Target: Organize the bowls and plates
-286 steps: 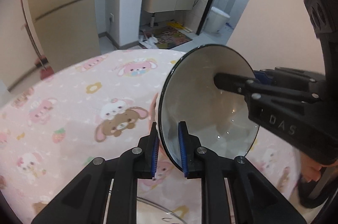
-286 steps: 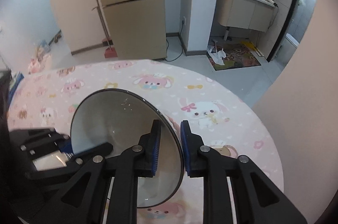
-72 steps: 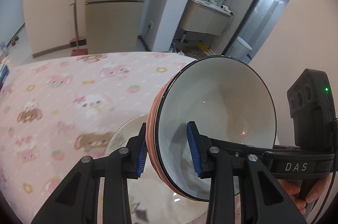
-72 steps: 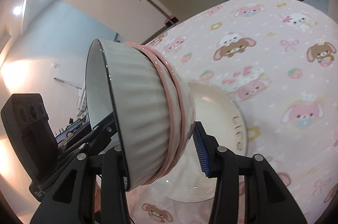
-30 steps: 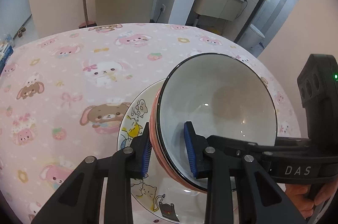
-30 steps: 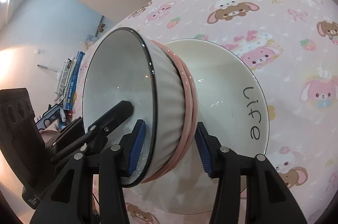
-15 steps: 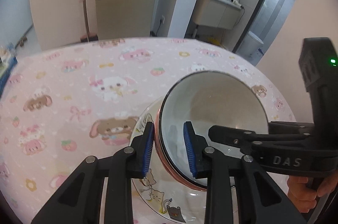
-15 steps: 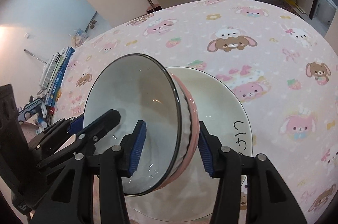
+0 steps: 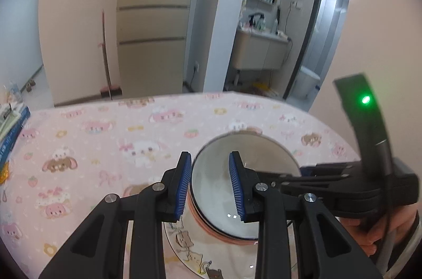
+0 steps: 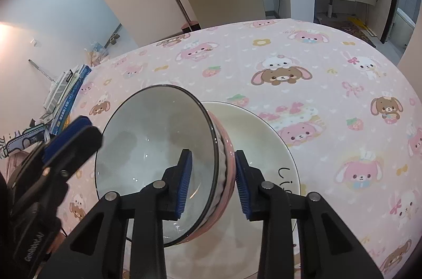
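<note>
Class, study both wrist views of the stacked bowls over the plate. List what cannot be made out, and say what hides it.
- Plate lettering, right wrist view: cut short by the right gripper.
- Stacked bowls, left wrist view: how many, since only rims show.
- Plate's cartoon print, left wrist view: mostly under the bowls and the left gripper.

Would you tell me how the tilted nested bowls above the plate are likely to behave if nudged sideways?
The nested bowls look glazed and rigid, so they are probably slippery and breakable. They lean tilted over the smooth plate, so they may slide or rock.
</note>
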Motion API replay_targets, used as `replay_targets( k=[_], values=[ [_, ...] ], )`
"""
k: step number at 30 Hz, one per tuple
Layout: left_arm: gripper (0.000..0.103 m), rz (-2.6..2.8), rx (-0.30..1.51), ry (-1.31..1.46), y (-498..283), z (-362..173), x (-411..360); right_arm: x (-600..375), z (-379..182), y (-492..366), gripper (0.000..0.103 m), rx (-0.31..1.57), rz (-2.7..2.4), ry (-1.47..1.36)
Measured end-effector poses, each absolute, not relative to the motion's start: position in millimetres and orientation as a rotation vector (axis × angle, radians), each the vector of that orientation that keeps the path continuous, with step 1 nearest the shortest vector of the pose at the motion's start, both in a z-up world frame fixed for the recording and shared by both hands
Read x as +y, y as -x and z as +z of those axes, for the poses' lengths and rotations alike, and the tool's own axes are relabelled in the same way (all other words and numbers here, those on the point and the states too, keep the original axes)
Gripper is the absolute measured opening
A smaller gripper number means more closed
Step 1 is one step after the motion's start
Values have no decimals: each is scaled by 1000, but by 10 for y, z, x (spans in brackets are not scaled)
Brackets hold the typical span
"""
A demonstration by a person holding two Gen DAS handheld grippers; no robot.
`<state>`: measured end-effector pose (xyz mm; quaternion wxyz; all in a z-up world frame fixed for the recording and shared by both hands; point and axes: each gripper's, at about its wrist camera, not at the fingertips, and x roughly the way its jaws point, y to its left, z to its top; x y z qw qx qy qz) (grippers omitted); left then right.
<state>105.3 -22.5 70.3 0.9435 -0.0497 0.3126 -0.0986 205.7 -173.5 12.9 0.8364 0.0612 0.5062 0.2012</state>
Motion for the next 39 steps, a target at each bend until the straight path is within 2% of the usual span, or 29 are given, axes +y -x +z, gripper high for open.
replay_targets(
  k=[2,3,4,5,9,14,18,22,24,26,28,30,34,39],
  values=[
    [34,-186,583,92,-990,777,-224,-1744,137,-2051,30,1058,429,-133],
    [43,-181,559,88,-951,807,-220,-1751,145,-2038,30,1046,430,-131],
    [59,-176,533,85,-915,833,-212,-1752,152,-2023,30,1036,432,-126],
    [66,-166,499,81,-856,862,-205,-1758,163,-2002,30,1022,435,-124],
    [68,-161,400,29,-630,943,-209,-1829,247,-1899,30,942,452,-134],
    [82,-189,319,76,-343,1090,-97,-1977,507,-1682,30,819,530,-148],
    [87,-151,226,72,-109,1253,-5,-1989,831,-1287,48,581,476,-2],
    [103,-115,165,55,85,1372,33,-2001,1044,-930,66,433,511,40],
    [103,-89,119,36,208,1400,37,-2012,1108,-788,67,374,508,51],
    [103,-78,86,-1,312,1444,23,-2049,1180,-653,74,317,498,37],
    [103,-72,69,-15,383,1505,18,-2124,1262,-547,92,258,502,-5],
    [103,-79,54,-4,468,1529,39,-2227,1339,-460,103,198,486,-69],
    [103,-80,23,37,590,1476,100,-2314,1338,-410,103,147,435,-120],
    [103,-38,57,33,558,1162,132,-2214,1036,-465,103,141,398,-61]
  ],
)
